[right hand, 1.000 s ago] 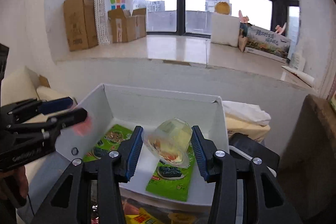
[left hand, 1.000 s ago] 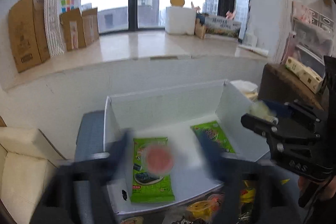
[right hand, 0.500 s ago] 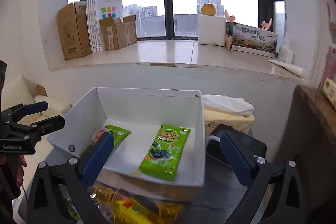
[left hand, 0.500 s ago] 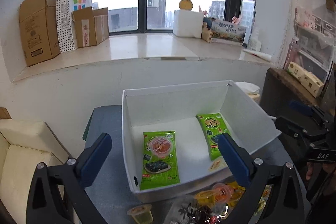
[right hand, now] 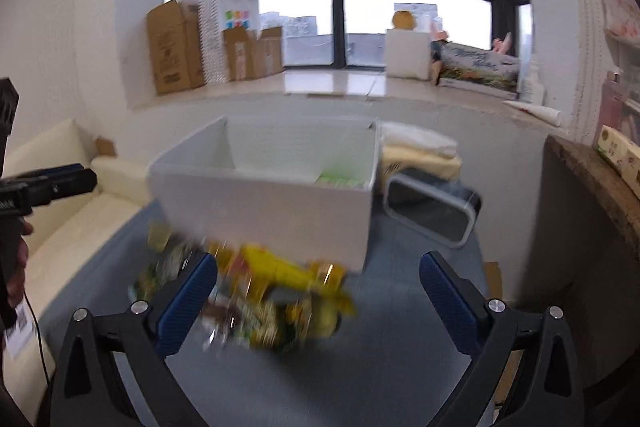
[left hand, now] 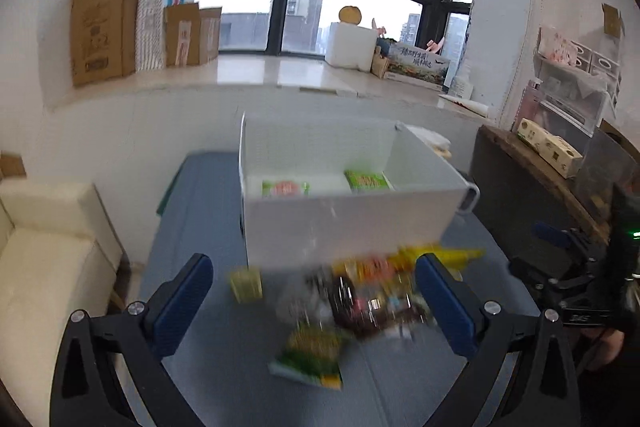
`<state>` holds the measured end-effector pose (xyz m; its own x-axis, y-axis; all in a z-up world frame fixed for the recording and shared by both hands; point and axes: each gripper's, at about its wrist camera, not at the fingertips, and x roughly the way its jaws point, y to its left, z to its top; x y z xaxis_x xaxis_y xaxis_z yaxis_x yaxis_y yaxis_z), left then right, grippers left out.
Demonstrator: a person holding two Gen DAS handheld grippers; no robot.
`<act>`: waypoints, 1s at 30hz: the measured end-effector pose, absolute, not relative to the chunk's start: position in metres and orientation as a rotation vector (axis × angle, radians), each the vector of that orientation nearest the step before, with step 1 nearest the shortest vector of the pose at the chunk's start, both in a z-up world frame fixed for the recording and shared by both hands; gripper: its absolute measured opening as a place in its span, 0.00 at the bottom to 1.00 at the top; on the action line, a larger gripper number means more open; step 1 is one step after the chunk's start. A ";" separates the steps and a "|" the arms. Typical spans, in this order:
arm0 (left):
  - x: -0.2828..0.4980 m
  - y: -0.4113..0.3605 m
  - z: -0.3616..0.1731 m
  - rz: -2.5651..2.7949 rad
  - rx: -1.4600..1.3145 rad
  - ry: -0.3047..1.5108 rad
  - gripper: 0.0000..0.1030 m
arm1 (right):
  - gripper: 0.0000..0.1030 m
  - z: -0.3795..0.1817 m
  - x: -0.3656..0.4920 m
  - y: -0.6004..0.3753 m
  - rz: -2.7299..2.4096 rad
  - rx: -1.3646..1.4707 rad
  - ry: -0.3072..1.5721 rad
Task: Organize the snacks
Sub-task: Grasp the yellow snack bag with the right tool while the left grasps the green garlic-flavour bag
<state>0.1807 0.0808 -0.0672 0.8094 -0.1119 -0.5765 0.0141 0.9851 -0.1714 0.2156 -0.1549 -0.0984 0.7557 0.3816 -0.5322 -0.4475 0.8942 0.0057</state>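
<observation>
A white box (left hand: pixel 344 223) (right hand: pixel 272 207) stands on the blue-grey table. Two green snack packets (left hand: pixel 286 188) (left hand: pixel 366 181) lie inside it; only the right one (right hand: pixel 340 179) peeks over the rim in the right wrist view. A blurred heap of loose snacks (left hand: pixel 368 291) (right hand: pixel 260 299) lies before the box, with a jelly cup (left hand: pixel 246 283) to its left and a green packet (left hand: pixel 310 355) nearer me. My left gripper (left hand: pixel 316 303) is open and empty above the heap. My right gripper (right hand: pixel 320 295) is open and empty too, hovering over the heap.
A cream sofa (left hand: pixel 48 267) sits left of the table. A black container (right hand: pixel 432 211) stands right of the box, with folded cloth (right hand: pixel 420 147) behind it. A dark wooden cabinet (left hand: pixel 532 195) is at the right. Cardboard boxes (left hand: pixel 100 27) line the window sill.
Both grippers let go of jelly cups over the box, opened wide and pulled back toward me. The box now looks farther off and the snack heap lies between the fingers.
</observation>
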 end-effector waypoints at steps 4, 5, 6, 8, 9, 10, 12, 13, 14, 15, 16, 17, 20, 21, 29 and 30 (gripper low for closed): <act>0.152 0.080 -0.083 -0.075 -0.183 0.659 1.00 | 1.00 -0.118 0.217 -0.147 0.493 -0.189 0.571; 0.146 0.081 -0.086 -0.072 -0.184 0.668 1.00 | 1.00 -0.119 0.219 -0.144 0.500 -0.206 0.565; 0.142 0.083 -0.087 -0.069 -0.185 0.673 1.00 | 1.00 -0.122 0.223 -0.141 0.508 -0.229 0.564; 0.135 0.088 -0.091 -0.052 -0.190 0.684 1.00 | 1.00 -0.128 0.235 -0.134 0.525 -0.269 0.582; 0.132 0.090 -0.093 -0.043 -0.192 0.691 1.00 | 1.00 -0.130 0.240 -0.131 0.540 -0.282 0.590; 0.128 0.094 -0.096 -0.031 -0.196 0.696 1.00 | 1.00 -0.135 0.247 -0.126 0.552 -0.302 0.602; 0.124 0.099 -0.099 -0.024 -0.203 0.704 1.00 | 1.00 -0.145 0.260 -0.120 0.543 -0.330 0.631; 0.123 0.102 -0.101 -0.020 -0.205 0.711 1.00 | 0.99 -0.149 0.266 -0.118 0.551 -0.327 0.645; 0.123 0.104 -0.104 -0.012 -0.205 0.719 1.00 | 0.88 -0.152 0.271 -0.117 0.563 -0.318 0.659; 0.123 0.106 -0.107 -0.004 -0.206 0.729 1.00 | 0.78 -0.154 0.274 -0.117 0.576 -0.303 0.670; 0.123 0.108 -0.110 -0.001 -0.208 0.741 1.00 | 0.52 -0.157 0.278 -0.116 0.586 -0.290 0.693; 0.123 0.109 -0.112 0.002 -0.212 0.749 1.00 | 0.39 -0.159 0.281 -0.115 0.570 -0.294 0.708; 0.126 0.111 -0.119 0.002 -0.222 0.766 1.00 | 0.25 -0.159 0.278 -0.117 0.581 -0.279 0.699; 0.129 0.110 -0.120 0.000 -0.221 0.769 1.00 | 0.22 -0.158 0.274 -0.119 0.604 -0.264 0.702; 0.154 0.084 -0.133 -0.060 -0.172 0.794 1.00 | 0.10 -0.127 0.225 -0.132 0.652 -0.251 0.609; 0.157 0.081 -0.135 -0.067 -0.160 0.800 1.00 | 0.10 -0.123 0.221 -0.133 0.655 -0.245 0.601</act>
